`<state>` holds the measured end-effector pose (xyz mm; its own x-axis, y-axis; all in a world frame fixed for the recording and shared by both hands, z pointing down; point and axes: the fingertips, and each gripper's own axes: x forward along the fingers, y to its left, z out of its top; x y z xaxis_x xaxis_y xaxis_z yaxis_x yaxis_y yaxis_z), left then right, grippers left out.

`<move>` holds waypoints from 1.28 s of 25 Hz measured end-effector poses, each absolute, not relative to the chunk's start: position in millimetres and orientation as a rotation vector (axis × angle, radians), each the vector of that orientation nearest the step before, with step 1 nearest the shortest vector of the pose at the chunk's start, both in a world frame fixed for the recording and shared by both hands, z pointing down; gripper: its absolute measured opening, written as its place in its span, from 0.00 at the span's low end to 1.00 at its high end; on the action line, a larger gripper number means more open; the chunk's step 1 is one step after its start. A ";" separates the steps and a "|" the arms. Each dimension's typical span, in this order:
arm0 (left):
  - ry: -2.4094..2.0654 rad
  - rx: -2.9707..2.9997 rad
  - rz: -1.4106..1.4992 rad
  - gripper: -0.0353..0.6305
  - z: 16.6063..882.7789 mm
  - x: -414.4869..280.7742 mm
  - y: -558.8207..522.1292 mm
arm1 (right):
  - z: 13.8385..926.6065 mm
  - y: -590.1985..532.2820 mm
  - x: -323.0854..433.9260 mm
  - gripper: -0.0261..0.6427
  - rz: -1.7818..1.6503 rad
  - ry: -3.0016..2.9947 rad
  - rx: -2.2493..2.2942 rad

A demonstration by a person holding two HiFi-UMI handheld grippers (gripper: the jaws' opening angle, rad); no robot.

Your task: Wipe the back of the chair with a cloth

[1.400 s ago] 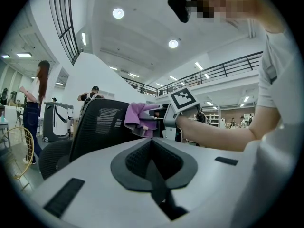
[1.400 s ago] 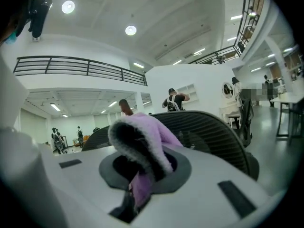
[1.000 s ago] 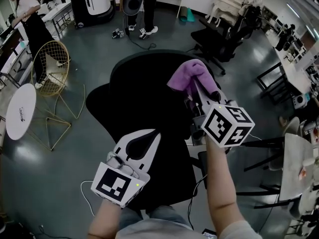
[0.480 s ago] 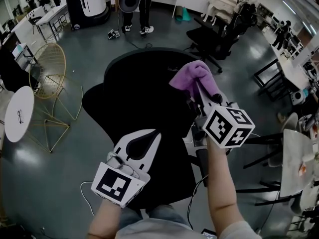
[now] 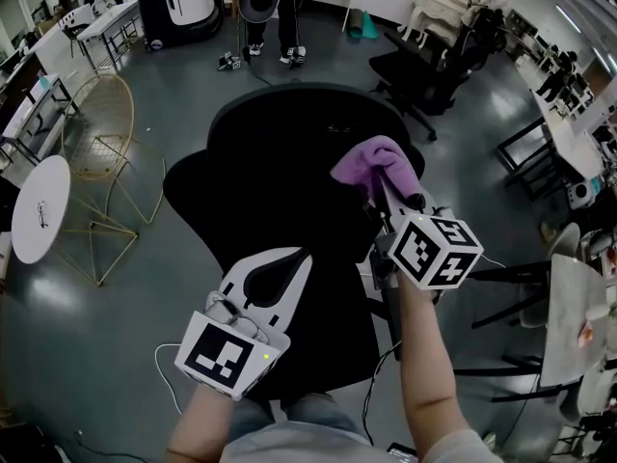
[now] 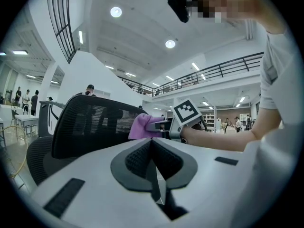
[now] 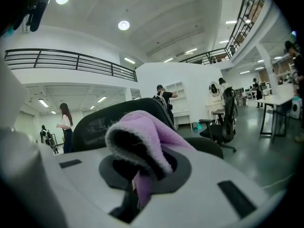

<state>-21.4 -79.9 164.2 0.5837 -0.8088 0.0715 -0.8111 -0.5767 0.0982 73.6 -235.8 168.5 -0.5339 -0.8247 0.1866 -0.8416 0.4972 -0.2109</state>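
1. Head view: a gold wire chair [image 5: 101, 128] stands at 10 o'clock of the black chair [image 5: 280, 181]. A round white table [image 5: 39, 210] is at 9 o'clock and a second office chair [image 5: 424, 66] at 1 o'clock. A standing person's legs [image 5: 272, 17] are at 12 o'clock and a white tabletop [image 5: 574, 326] at 4 o'clock. All are well apart from the black chair.
2. A dark cable [image 5: 378, 379] runs across the floor at 5 o'clock, near the black chair's lower edge and just beside your right forearm.
3. Your right gripper [image 5: 386, 183] reaches toward 11 o'clock. Its fingers pinch the purple cloth [image 5: 371, 160], which bunches over the tips.
4. The cloth sits at 1 o'clock of the black chair. In the left gripper view it lies against the right end of the mesh chair back [image 6: 90, 125].
5. Your left gripper [image 5: 301, 257] hangs low at 6 o'clock over the black chair. Its fingers are pressed together and empty.
6. Your right fingertips are buried in the cloth. No view settles whether the cloth presses the mesh or only overlaps it.
7. The black chair's base is hidden under its own dark bulk and your arms. The white tabletop is cut off at the picture's right edge.
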 end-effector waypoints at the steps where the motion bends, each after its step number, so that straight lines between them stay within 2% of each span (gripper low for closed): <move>1: -1.385 2.685 0.031 0.07 164.4 -21.7 -79.3 | 171.8 -235.8 73.7 0.11 0.432 -2.662 1.480; 11: -1.444 2.646 0.042 0.07 167.2 -38.6 -74.5 | 175.5 -239.2 54.8 0.11 0.421 -2.687 1.415; 32: -1.623 2.536 0.012 0.07 167.2 -111.9 -54.9 | 178.0 -216.2 -65.4 0.11 0.343 -2.757 1.141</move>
